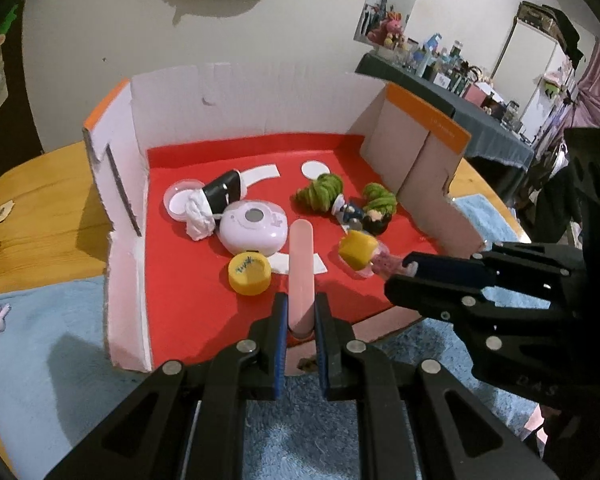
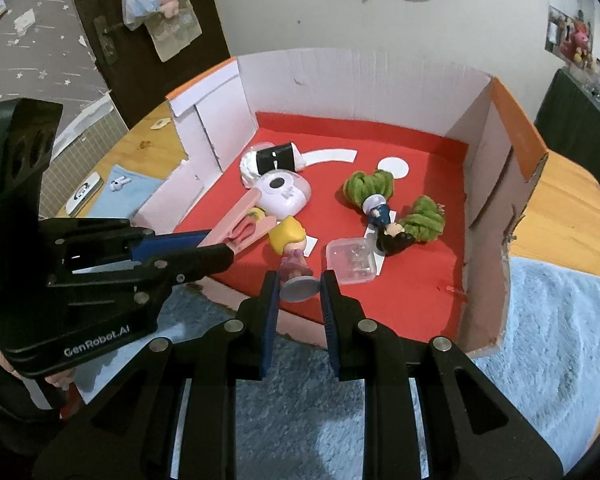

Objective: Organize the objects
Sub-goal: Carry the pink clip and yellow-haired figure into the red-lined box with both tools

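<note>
A: What does the left gripper (image 1: 301,316) hold?

B: Its two fingers pinch the near end of a pale pink clip (image 1: 301,268), a long flat piece that sticks forward over the red floor (image 1: 188,296) of the cardboard box (image 1: 240,92). The right wrist view shows the same clip (image 2: 240,224) from the side, jutting out of the blue pads.

A: And the right gripper (image 2: 299,288)?

B: Its fingers are closed on the round base of a small blonde figurine (image 2: 290,246) in a pink dress. The figurine leans head-first into the box, above the red floor near the front edge. From the left wrist view, its yellow head (image 1: 358,249) pokes out beyond the right gripper's tips.

A: What lies in the box already?

B: A white round gadget (image 1: 254,230) sits near the middle, with a yellow cap (image 1: 249,272) just in front of it. Behind the gadget lies a black and white roll (image 1: 220,196) with a white tassel. To the right lies a dark-haired figurine (image 2: 388,230) between two green fuzzy pieces (image 2: 368,186). A clear plastic case (image 2: 352,260) rests just beside the blonde figurine.

A: Where does the box stand?

B: On a wooden table (image 1: 40,224), with a light blue towel (image 2: 540,340) in front of it, under both grippers.
</note>
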A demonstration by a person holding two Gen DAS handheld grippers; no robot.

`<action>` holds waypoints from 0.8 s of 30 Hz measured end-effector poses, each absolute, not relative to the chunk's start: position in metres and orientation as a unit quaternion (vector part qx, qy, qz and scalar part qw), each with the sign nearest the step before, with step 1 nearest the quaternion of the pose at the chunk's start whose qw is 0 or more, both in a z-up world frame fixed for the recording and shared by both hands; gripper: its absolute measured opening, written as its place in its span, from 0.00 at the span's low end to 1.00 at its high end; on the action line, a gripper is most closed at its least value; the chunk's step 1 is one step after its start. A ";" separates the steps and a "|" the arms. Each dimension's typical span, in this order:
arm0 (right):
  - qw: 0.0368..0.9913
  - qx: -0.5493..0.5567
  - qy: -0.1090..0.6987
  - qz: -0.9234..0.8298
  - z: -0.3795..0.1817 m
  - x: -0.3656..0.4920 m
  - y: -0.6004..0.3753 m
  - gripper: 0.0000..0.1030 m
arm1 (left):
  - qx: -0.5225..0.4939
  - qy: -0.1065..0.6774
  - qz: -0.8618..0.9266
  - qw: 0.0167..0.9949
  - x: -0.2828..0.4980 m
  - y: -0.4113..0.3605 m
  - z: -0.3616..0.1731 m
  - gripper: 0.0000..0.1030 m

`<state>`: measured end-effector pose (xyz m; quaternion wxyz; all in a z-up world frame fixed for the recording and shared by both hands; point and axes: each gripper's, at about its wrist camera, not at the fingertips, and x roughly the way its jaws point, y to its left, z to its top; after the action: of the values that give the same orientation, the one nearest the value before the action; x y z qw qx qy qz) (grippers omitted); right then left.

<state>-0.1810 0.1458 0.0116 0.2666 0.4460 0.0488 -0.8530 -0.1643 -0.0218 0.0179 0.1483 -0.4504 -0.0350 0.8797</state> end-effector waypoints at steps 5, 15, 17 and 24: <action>0.267 0.459 0.054 -0.845 0.004 -0.189 0.143 0.19 | -0.465 -0.037 0.872 0.147 -0.171 -0.024 0.008 0.12; 0.270 0.478 0.057 -0.834 -0.007 -0.202 0.139 0.19 | -0.476 -0.043 0.868 0.137 -0.183 -0.031 -0.001 0.12; 0.274 0.480 0.055 -0.831 -0.008 -0.204 0.138 0.19 | -0.478 -0.043 0.867 0.137 -0.184 -0.030 -0.002 0.12; 0.269 0.491 0.053 -0.827 -0.015 -0.211 0.137 0.19 | -0.480 -0.047 0.865 0.137 -0.189 -0.032 -0.005 0.12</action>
<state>-0.2111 0.1375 -0.0153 0.2686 0.4914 0.0526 -0.8268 -0.1886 -0.0323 -0.0051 0.1369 -0.4803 -0.0469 0.8651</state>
